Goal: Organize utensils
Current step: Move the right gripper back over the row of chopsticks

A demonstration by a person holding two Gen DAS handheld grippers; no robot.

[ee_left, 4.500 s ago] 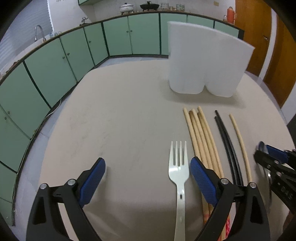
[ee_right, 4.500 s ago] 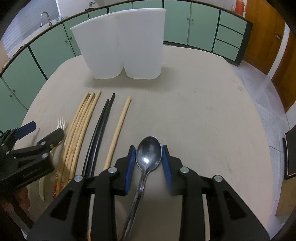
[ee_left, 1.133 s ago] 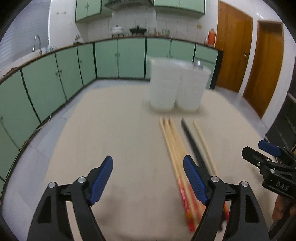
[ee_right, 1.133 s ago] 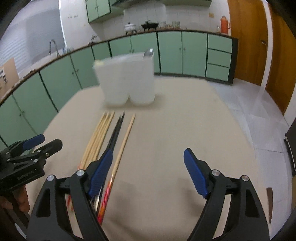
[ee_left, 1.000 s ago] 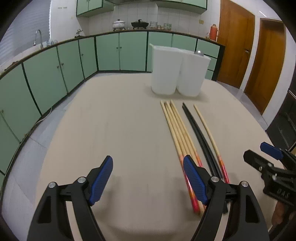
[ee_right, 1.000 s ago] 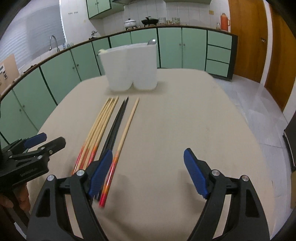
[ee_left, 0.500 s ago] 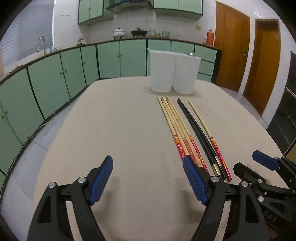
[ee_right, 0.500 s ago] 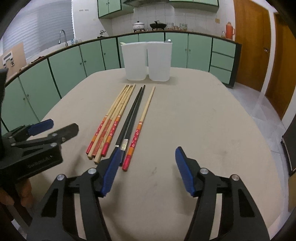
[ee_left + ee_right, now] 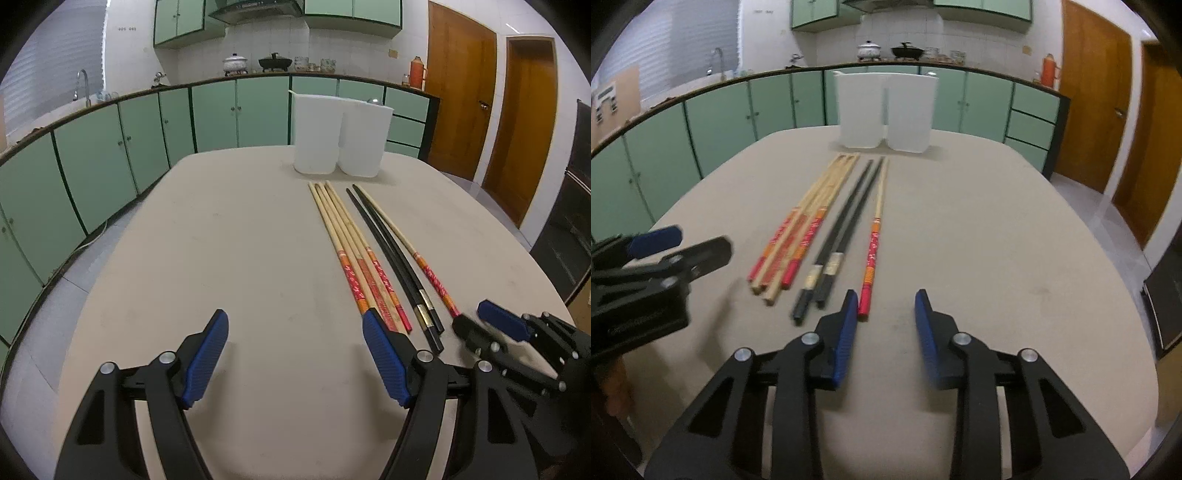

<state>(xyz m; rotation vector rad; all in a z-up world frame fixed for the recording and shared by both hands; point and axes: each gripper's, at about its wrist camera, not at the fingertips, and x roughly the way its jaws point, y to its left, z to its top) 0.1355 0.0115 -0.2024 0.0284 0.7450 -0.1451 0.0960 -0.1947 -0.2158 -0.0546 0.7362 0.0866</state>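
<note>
Standing upright, 2 white holders (image 9: 338, 136); contents unclear.

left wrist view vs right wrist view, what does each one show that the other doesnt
Only the left wrist view shows the spoon tip poking above the white holder, plus the right gripper from the side. Only the right wrist view shows the left gripper from the side. Both share the black chopsticks, the lone red-ended chopstick and the bundle.
</note>
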